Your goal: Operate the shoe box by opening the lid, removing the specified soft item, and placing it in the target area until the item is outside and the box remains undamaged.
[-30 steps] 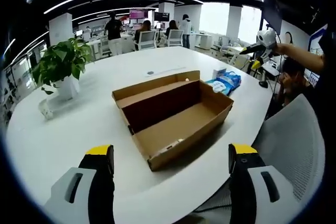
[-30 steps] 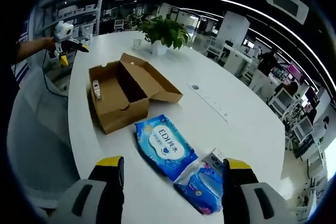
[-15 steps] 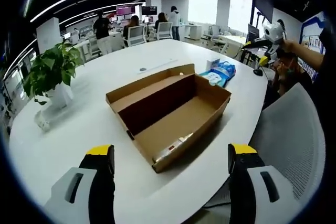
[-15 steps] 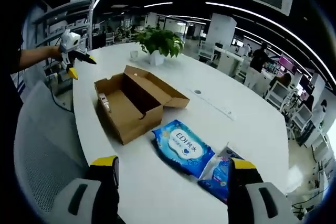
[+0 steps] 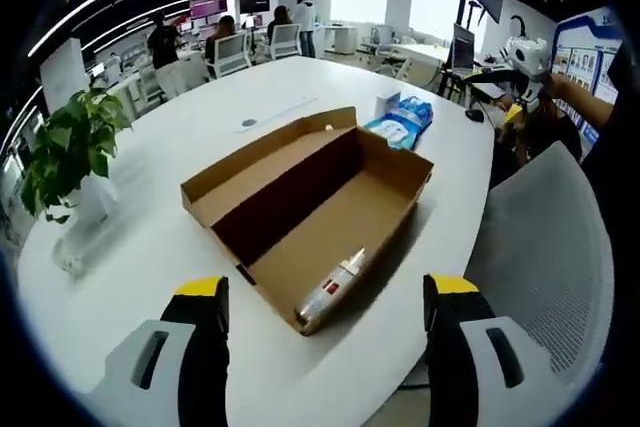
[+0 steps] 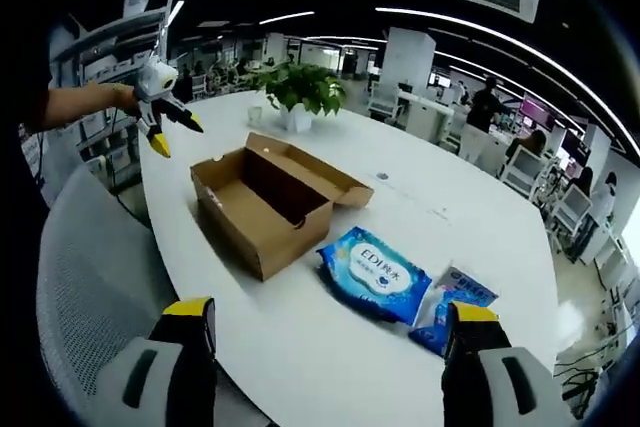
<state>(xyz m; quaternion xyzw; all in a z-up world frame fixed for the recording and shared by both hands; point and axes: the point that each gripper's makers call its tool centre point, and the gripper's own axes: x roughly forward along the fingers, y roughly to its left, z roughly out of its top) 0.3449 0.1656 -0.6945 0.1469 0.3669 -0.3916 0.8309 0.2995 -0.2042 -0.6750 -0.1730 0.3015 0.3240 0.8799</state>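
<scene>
Box (image 5: 310, 209) sits on white bench (image 5: 150, 247), lid folded back flat, interior exposed. Lid step looks done. Inside, near the front end wall, one small tube-like item (image 5: 332, 290) lies on the box floor; can't tell what it is. No visible tears or crushing on box walls.

Blue wipes pack (image 6: 376, 273) lies on bench just beside the box, outside it; a 2nd blue pack (image 6: 452, 299) touches it on the far side, w/ a small white carton (image 5: 387, 101) near both. Judged: soft item is already out and set down, if the wipes pack is the item meant; target area not marked, so placement can't be confirmed.

Left gripper (image 5: 325, 352) fingers spread wide, holding nothing, raised above the box's near end. Right gripper (image 6: 330, 362) fingers likewise apart and empty, held off the bench edge above a grey chair (image 6: 85, 277).

Remaining: little or nothing apparent
</scene>
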